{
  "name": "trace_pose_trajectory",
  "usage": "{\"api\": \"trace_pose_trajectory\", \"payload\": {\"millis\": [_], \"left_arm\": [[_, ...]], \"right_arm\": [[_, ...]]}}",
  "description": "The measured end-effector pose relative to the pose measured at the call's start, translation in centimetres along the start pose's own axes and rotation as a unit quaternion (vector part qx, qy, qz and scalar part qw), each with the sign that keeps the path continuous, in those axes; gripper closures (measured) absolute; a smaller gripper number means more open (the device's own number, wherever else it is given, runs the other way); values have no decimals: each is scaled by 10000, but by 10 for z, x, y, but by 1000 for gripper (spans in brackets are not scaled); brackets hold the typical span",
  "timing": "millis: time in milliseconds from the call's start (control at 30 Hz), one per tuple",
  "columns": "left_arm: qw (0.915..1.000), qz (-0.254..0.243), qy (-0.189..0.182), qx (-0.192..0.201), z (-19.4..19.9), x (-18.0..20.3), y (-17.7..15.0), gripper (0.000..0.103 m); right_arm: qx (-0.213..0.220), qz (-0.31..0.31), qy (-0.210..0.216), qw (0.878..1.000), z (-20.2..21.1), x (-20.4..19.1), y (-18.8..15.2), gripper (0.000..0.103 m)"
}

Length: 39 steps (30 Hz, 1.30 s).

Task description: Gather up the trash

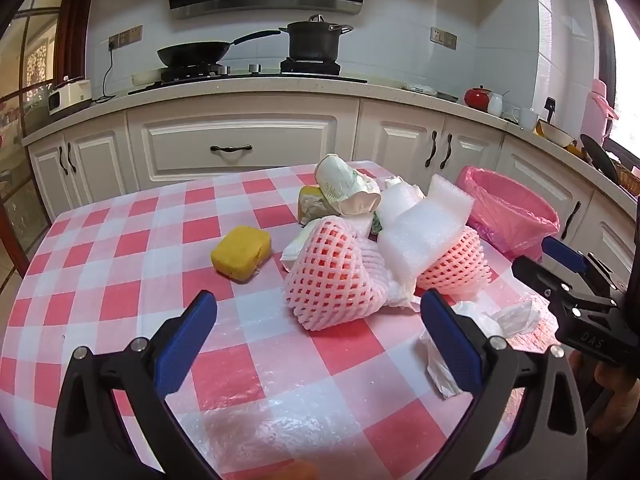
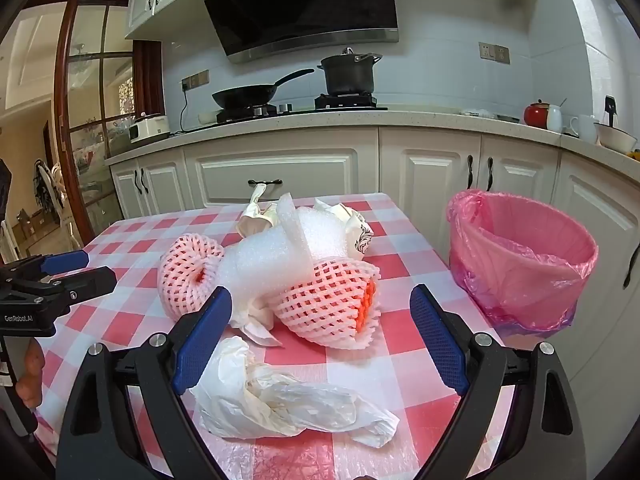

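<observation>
Trash pile (image 2: 280,276) on checkered table (image 2: 132,312); left gripper (image 1: 320,332), right gripper (image 2: 320,332) both released, empty.

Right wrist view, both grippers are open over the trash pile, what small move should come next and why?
Probably lower the right gripper onto the crumpled white plastic bag and close. It lies loose right under the open jaws, and the pink-lined bin stands just to that side.

On the tabletop (image 2: 400,276) a heap of foam nets (image 2: 328,304) and foam sheets (image 2: 272,256) lies in the middle. A sponge (image 1: 241,254) sits left of it, a crumpled plastic bag (image 2: 280,400) nearer, the bin (image 2: 520,260) to the right, off the table's edge. The stove counter (image 2: 280,120) runs behind.
</observation>
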<state>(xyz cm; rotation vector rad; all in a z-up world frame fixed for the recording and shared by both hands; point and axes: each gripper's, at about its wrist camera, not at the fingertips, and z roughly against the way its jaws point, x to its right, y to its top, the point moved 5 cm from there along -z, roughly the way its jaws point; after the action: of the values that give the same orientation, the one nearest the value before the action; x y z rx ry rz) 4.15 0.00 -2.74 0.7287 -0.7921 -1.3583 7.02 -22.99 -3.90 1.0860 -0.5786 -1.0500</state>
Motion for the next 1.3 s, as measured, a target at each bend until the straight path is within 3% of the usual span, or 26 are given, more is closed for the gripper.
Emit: {"api": "trace_pose_trajectory", "payload": {"millis": [1300], "left_arm": [[10000, -23, 17, -11, 0, 0, 0, 5]], "right_arm": [[-23, -37, -5, 10000, -2, 2, -1, 18]]}}
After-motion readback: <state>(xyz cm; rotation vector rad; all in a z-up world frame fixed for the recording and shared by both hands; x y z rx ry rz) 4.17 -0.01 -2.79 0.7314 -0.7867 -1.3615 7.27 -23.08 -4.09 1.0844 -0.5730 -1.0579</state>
